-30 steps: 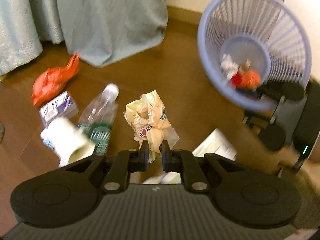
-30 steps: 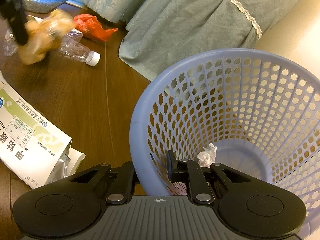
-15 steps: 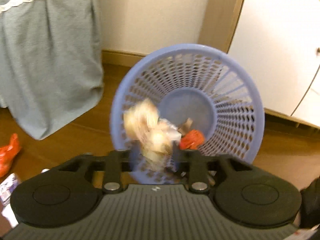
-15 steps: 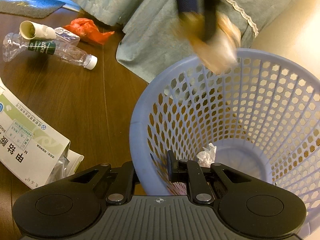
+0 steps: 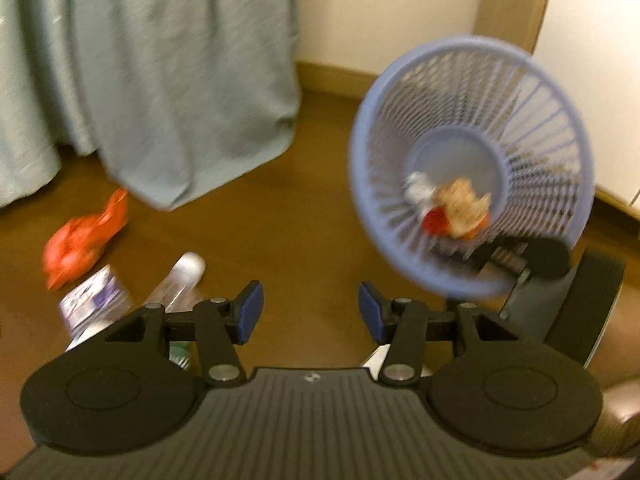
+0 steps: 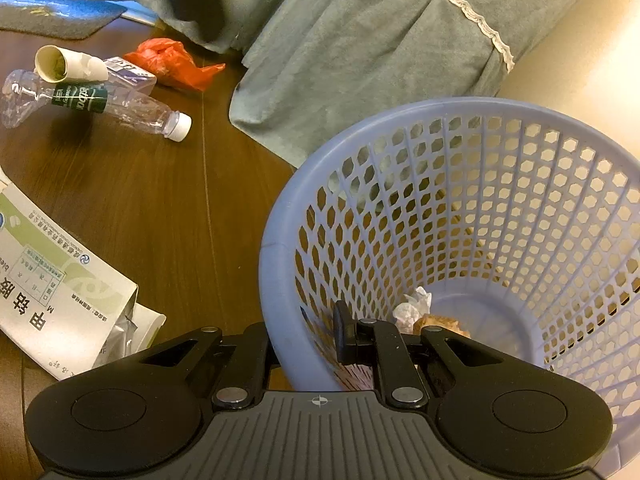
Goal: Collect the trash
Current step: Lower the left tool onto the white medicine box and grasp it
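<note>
The left gripper is hanging over the brown wooden floor with its blue-padded jaws apart and nothing between them; they have just been opening. The right gripper is clamping the near rim of the lavender perforated plastic basket, one finger inside and one outside, tilting it toward the litter. Just beyond the left gripper, the clear crushed plastic bottle with a white cap is lying on its side: light, springy and slick, so it is best taken across the ribbed middle or at the stiff neck. Beside it sits a small purple-and-white packet. Farther off, the crumpled orange plastic bag is lying near the grey-green fabric drape; soft and nearly weightless, it should pinch anywhere along a bunched fold.
</note>
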`<state>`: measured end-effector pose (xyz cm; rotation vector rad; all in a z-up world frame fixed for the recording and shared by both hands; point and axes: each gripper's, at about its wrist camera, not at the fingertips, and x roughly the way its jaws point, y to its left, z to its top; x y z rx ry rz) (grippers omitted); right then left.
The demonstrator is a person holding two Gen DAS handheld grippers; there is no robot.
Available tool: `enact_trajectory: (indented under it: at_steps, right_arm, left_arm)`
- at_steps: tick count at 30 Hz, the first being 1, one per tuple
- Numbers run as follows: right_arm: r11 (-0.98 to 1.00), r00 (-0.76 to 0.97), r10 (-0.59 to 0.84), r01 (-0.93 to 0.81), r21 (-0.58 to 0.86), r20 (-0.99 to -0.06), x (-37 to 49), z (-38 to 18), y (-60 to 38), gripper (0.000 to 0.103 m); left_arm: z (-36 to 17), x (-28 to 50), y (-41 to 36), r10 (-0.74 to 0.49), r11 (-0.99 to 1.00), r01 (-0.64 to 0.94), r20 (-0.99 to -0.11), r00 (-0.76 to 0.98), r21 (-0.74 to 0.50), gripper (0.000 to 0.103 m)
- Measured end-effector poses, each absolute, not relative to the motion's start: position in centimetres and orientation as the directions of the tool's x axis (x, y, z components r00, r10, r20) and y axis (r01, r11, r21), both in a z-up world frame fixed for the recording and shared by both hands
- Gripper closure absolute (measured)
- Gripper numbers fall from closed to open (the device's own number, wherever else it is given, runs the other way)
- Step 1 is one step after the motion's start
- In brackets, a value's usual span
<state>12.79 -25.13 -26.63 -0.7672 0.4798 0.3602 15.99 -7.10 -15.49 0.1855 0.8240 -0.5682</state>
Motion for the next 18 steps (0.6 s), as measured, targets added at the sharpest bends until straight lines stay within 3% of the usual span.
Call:
enact_trajectory:
  at_steps: [7, 15, 18]
  right_arm:
    - [0.663, 0.834, 0.132, -0.476, -0.577, -0.536, 12.6, -26.7, -25.2, 0.093]
    - [0.661, 0.834, 0.131, -0.476, -0.579, -0.536, 12.6, -26.7, -25.3, 0.093]
    - [0.662, 0.834, 0.130, -0.476, -0.579, -0.536, 12.5, -26.7, -25.4, 0.093]
  left_arm:
    - [-19.0, 13.1, -3.1, -0.351, 0.837, 0.547, -0.794, 0.496, -0.028, 0.046]
    - [-21.7, 10.2, -5.1, -0.407, 0.678, 0.734, -0.809, 0.424, 0.043, 0.020]
    - [-23.0, 9.4, -6.1, -0.427, 0.584, 0.808, -0.818, 0.385, 0.075, 0.019]
